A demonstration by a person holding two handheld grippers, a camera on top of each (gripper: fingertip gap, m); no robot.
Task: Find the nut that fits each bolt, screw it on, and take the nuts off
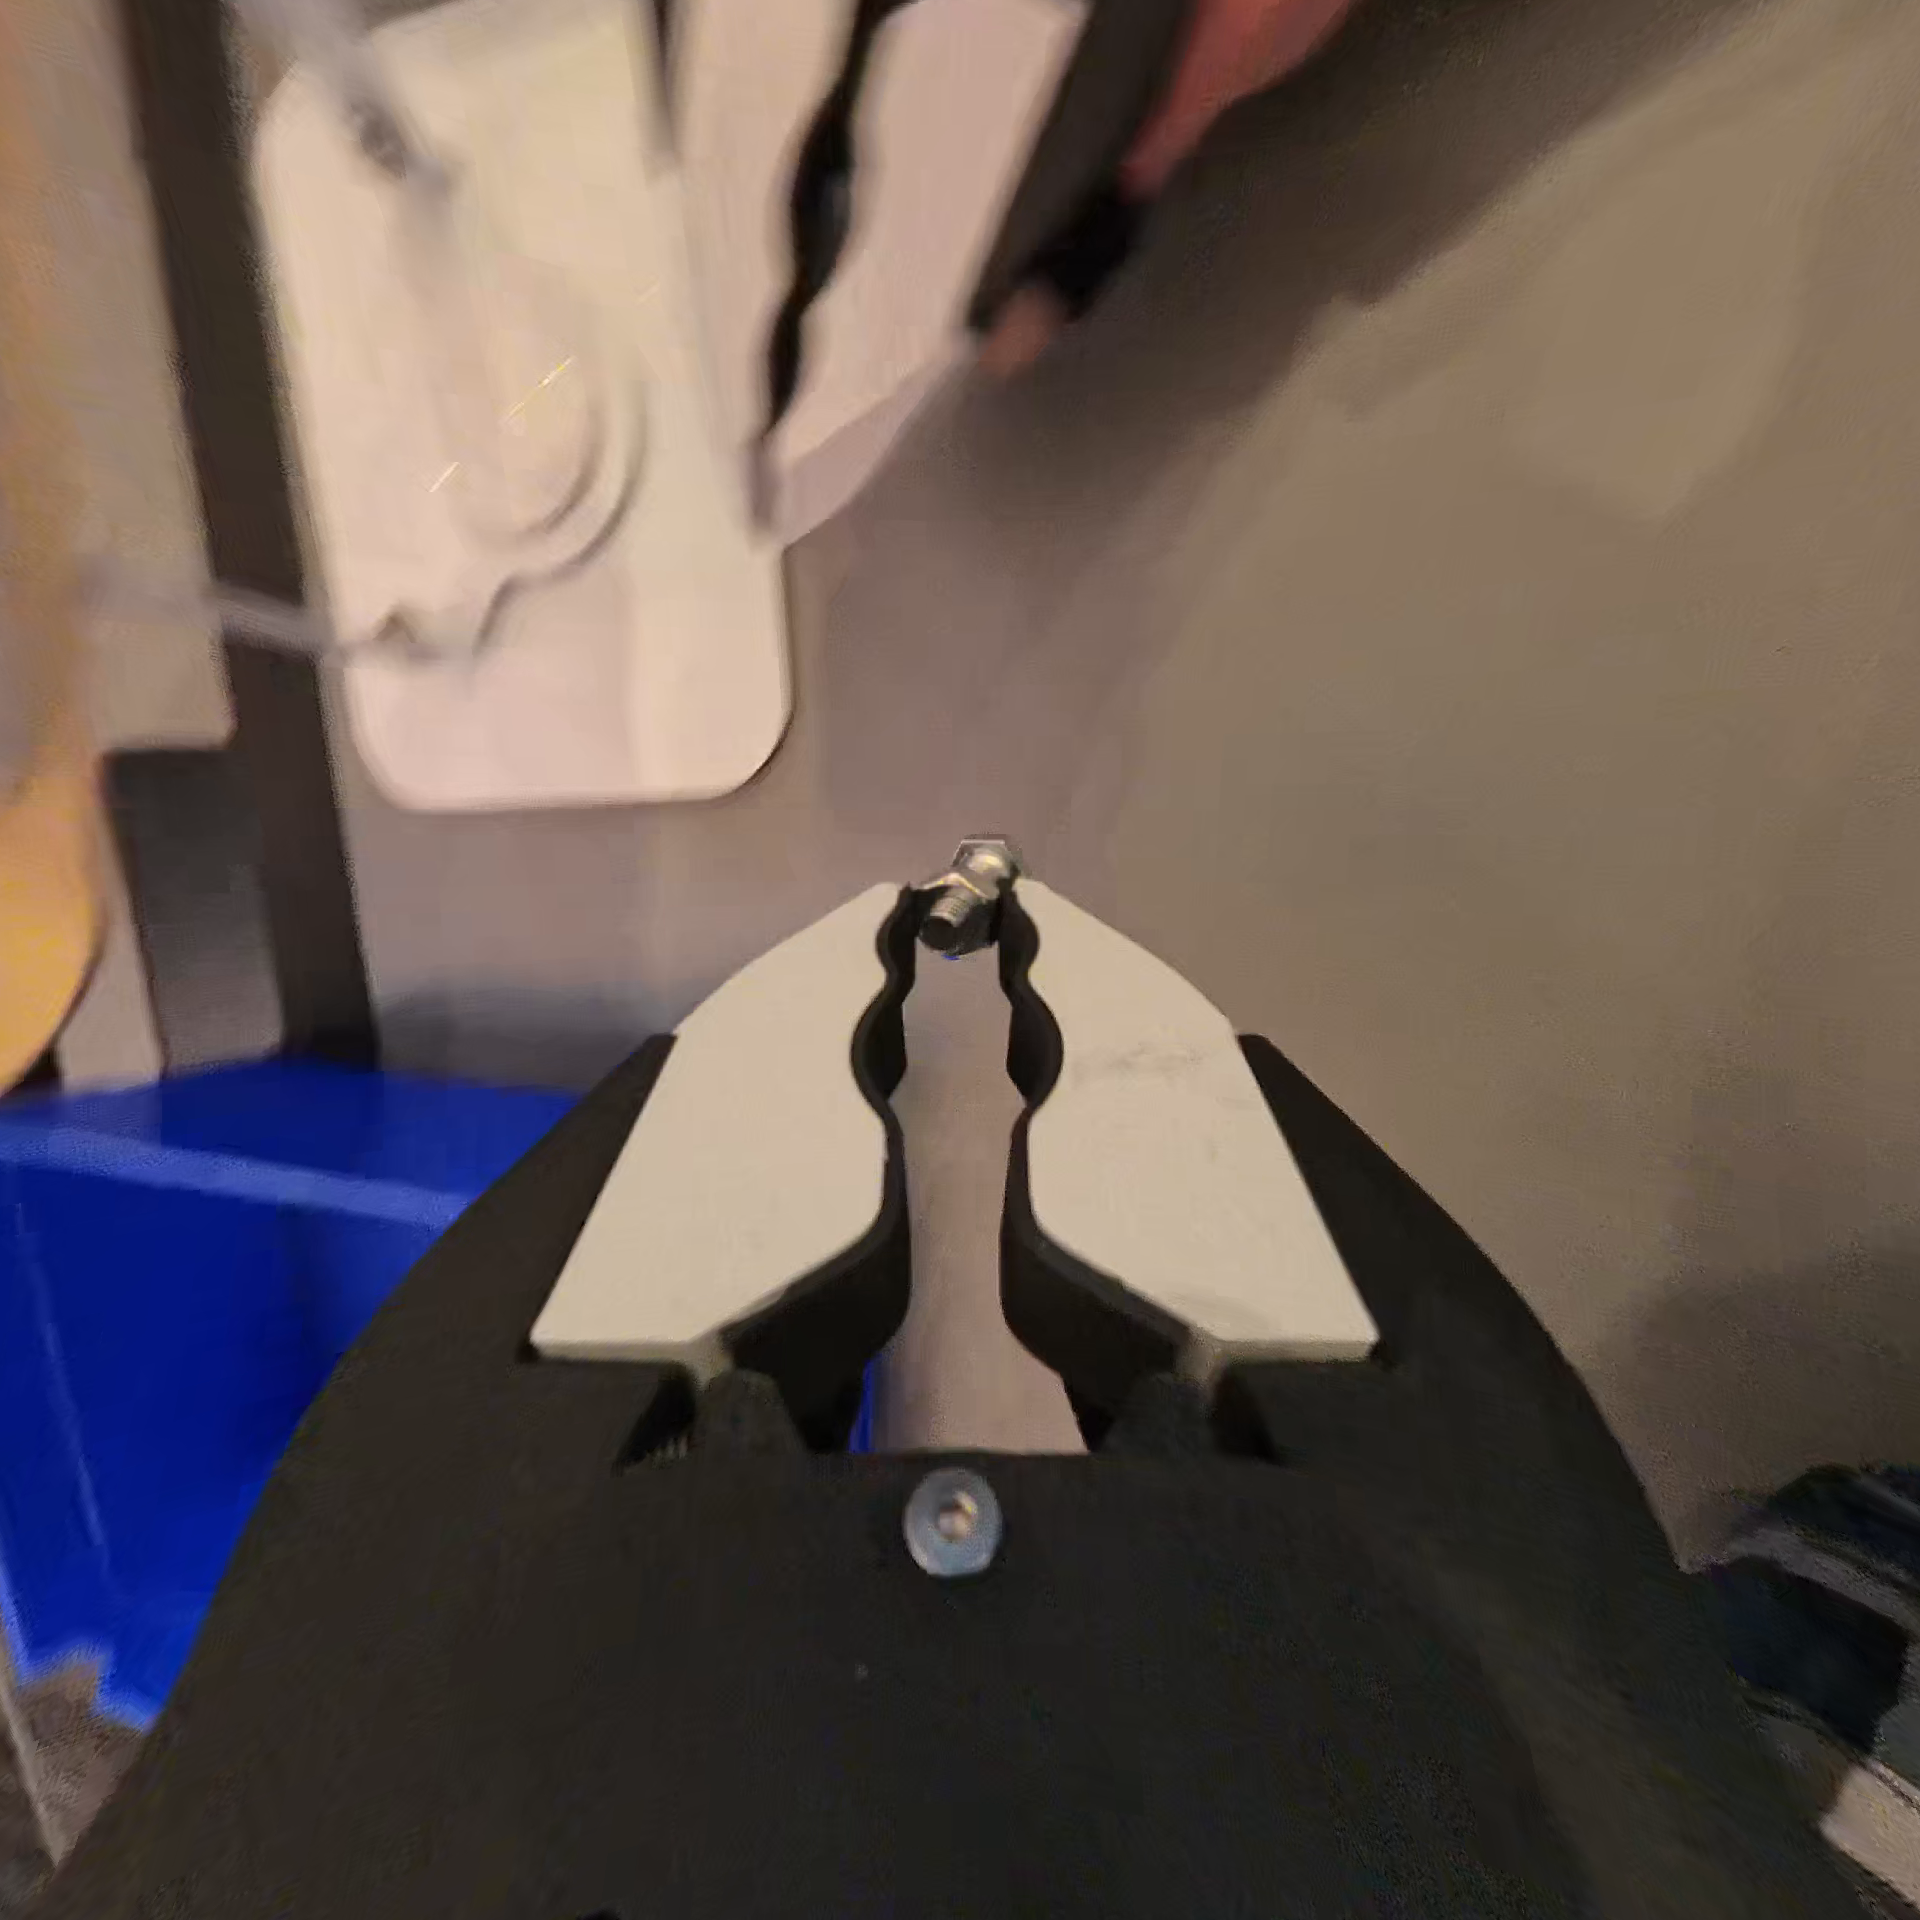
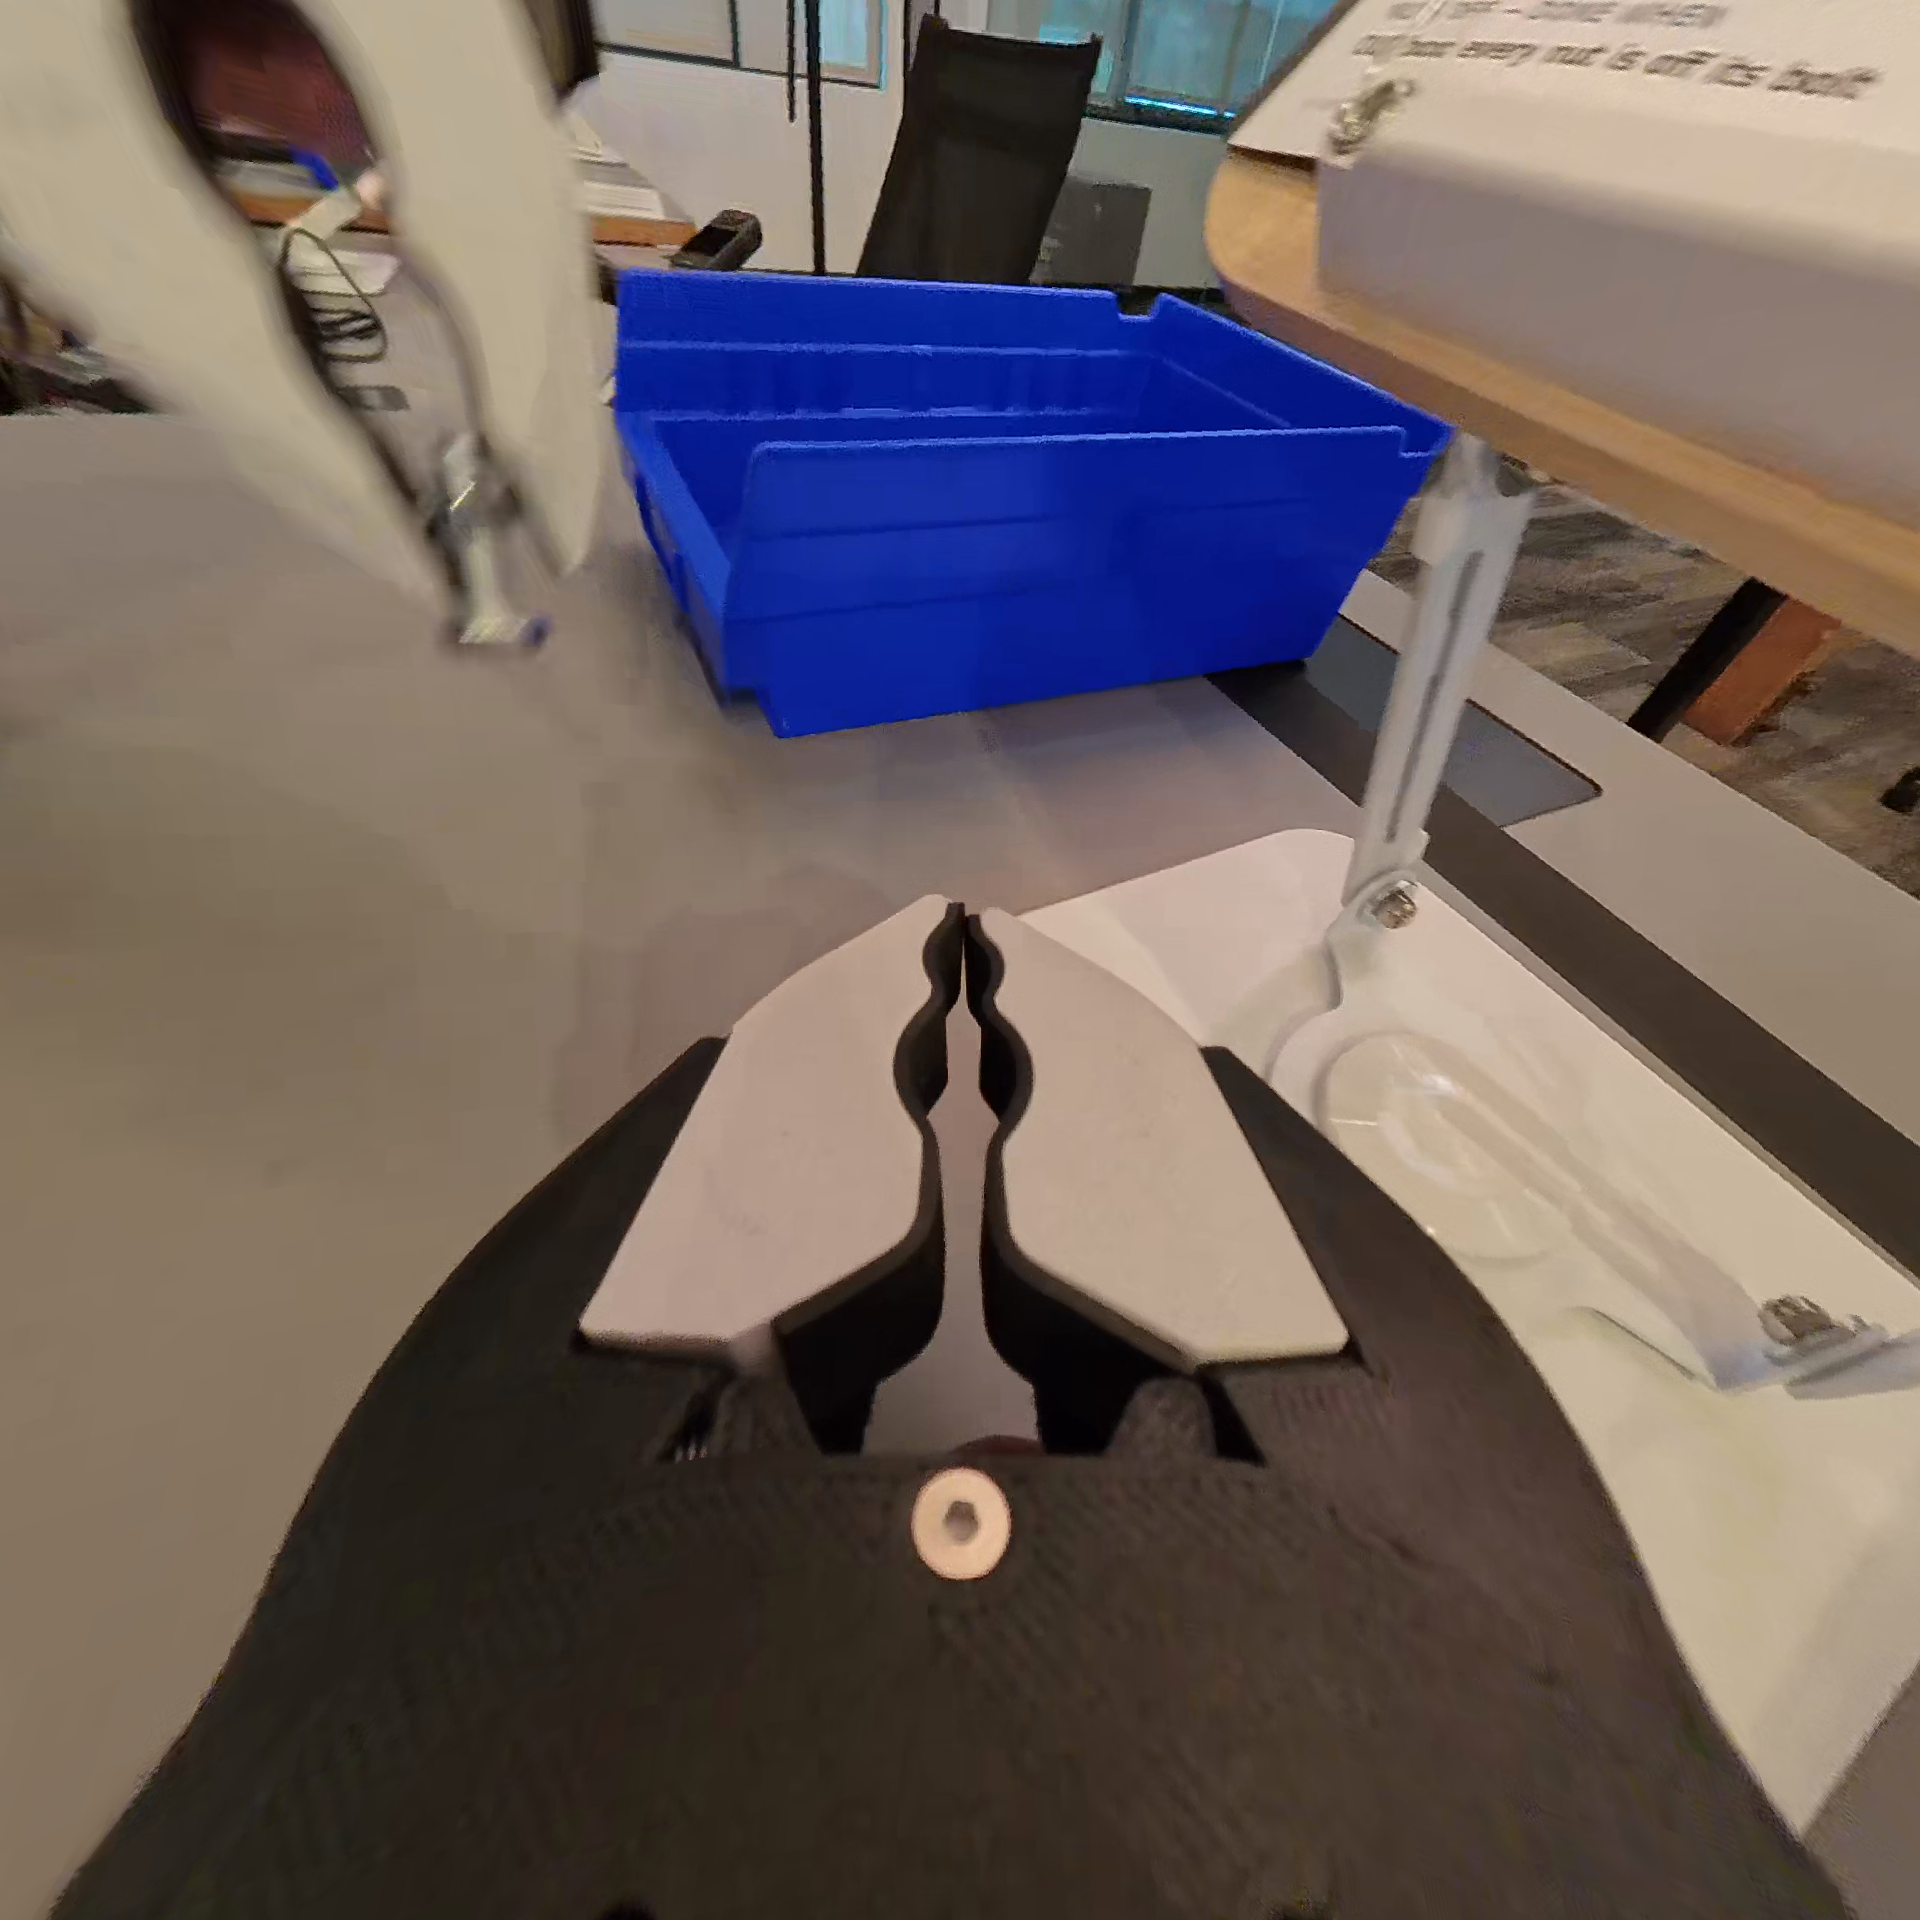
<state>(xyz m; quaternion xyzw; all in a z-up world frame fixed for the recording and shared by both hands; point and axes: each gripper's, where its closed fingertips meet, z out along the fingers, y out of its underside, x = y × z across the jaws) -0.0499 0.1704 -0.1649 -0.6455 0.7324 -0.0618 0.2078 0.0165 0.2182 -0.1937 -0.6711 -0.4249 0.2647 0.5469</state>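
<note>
My left gripper point(image 1: 958, 914) is shut on a small silver bolt point(image 1: 982, 857) with a nut point(image 1: 951, 902) threaded on it. The bolt's threaded end points back at the camera, and the pads press on the nut from both sides above the grey table point(image 1: 1455, 831). In the right wrist view the left gripper point(image 2: 488, 582) is at the upper left, blurred, with the bolt point(image 2: 480, 566) at its tips. My right gripper point(image 2: 964, 920) is shut, its pads together at the tips with nothing between them. It also shows blurred at the top of the left wrist view point(image 1: 821, 270).
A blue bin point(image 2: 997, 540) stands on the table beyond my right gripper and shows at the lower left of the left wrist view point(image 1: 208, 1299). A white base plate with a magnifier lens on a metal arm point(image 2: 1455, 1101) lies to the right. A wooden tabletop point(image 2: 1507, 416) overhangs at the upper right. One gripper's finger ends stand about 10 cm off the other's.
</note>
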